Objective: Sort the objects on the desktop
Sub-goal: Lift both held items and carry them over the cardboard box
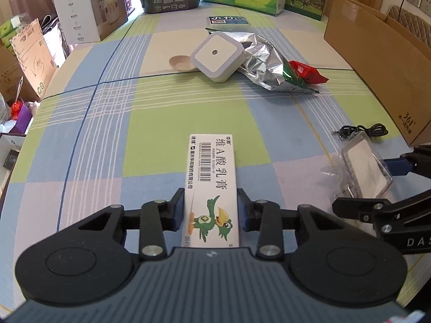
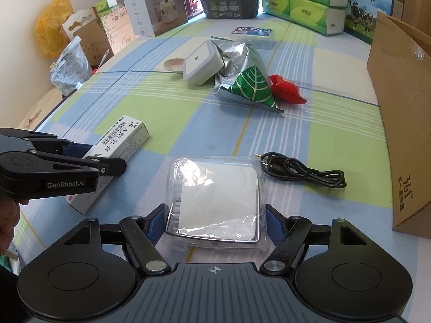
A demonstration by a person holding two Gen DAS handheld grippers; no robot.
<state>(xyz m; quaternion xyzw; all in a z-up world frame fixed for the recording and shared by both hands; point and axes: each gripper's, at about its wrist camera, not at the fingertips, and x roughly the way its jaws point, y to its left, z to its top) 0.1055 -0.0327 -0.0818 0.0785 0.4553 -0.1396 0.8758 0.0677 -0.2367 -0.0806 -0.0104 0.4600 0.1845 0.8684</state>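
My left tool (image 1: pixel 211 210) straddles one ointment box (image 1: pixel 211 185) at lower centre, pads just beside its sides; my right tool (image 2: pixel 215 224) likewise brackets one bagged case (image 2: pixel 215 200). One cable (image 2: pixel 304 171), one foil bag (image 2: pixel 242 80) on the plaid table (image 2: pixel 336 134); boxes line its far edge.

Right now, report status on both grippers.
Left gripper straddling ointment box, not clamped. Right gripper open around plastic-wrapped square item. Black cable beside it.

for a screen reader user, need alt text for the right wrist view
The right claw straddles a plastic-wrapped white square item on a checked tablecloth. A black audio cable lies to its right, and the left claw reaches a white medicine box.
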